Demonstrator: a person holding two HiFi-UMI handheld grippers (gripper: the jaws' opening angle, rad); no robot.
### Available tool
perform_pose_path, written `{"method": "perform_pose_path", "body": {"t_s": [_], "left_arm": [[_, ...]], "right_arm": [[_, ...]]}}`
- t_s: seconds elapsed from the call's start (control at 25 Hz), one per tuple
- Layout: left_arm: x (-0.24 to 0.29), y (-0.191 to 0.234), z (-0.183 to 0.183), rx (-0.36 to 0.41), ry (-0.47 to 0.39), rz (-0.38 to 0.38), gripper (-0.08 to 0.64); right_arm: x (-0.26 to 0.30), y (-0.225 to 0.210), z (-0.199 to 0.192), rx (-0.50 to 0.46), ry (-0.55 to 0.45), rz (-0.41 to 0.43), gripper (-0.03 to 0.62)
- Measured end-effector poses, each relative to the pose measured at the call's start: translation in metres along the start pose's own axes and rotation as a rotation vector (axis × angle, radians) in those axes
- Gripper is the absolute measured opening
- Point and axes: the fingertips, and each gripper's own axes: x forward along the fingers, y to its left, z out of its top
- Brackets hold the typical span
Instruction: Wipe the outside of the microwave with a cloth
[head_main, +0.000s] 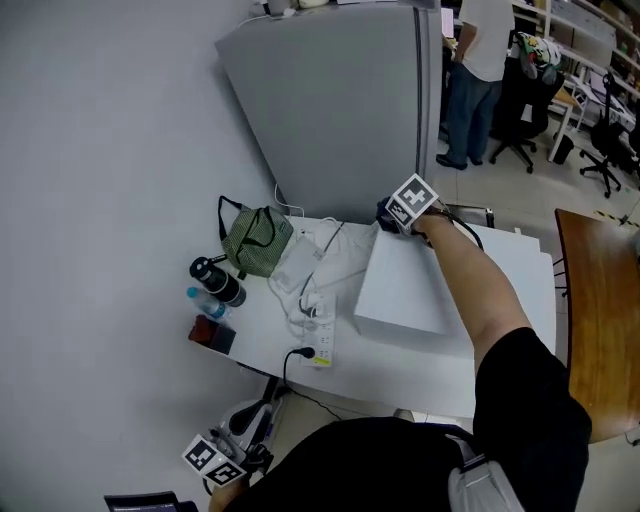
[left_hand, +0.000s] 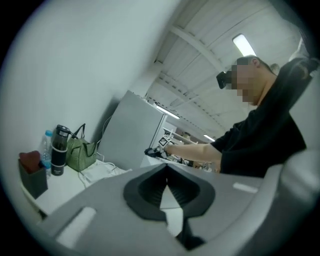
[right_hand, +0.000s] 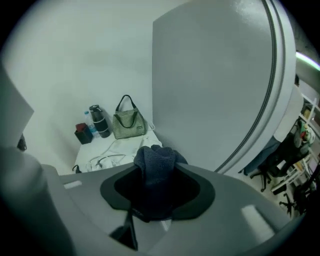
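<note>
My right gripper (head_main: 388, 212) is clamped on a bunched dark blue terry cloth (right_hand: 155, 166). The cloth pokes out past the jaw tips towards the tall grey cabinet (head_main: 340, 110) ahead. I hold it at the far left corner of the plain white box-shaped microwave (head_main: 400, 290), which sits on the white table (head_main: 262, 342). From my head view its top runs away from me towards the cabinet. My arm covers its right side, so I cannot tell its long axis or which way its door faces. I can read no brand or lettering on it. My left gripper (left_hand: 166, 168) is down by the table's near corner, its jaw tips pressed together with nothing between them. A green striped handbag (head_main: 255, 240) stands left of the microwave.
</note>
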Motion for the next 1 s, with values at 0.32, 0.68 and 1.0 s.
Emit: {"method": "perform_pose_path", "body": {"t_s": [0.32, 0.68, 1.0], "left_arm": [[0.116, -0.049, 0.007, 0.044, 0.020, -0.194, 0.003], [0.152, -0.058, 0.004, 0.018, 0.056, -0.406, 0.003], [0.083, 0.008, 0.026, 0.044, 0.004, -0.448, 0.003]], "right_arm": [[-0.111, -0.074, -0.153, -0.060, 0.171, -0.052, 0.152], [-0.227, -0.140, -0.297, 0.174, 0.223, -0.243, 0.153], [-0.077, 0.061, -0.033, -0.081, -0.047, 0.019, 0.153]]}}
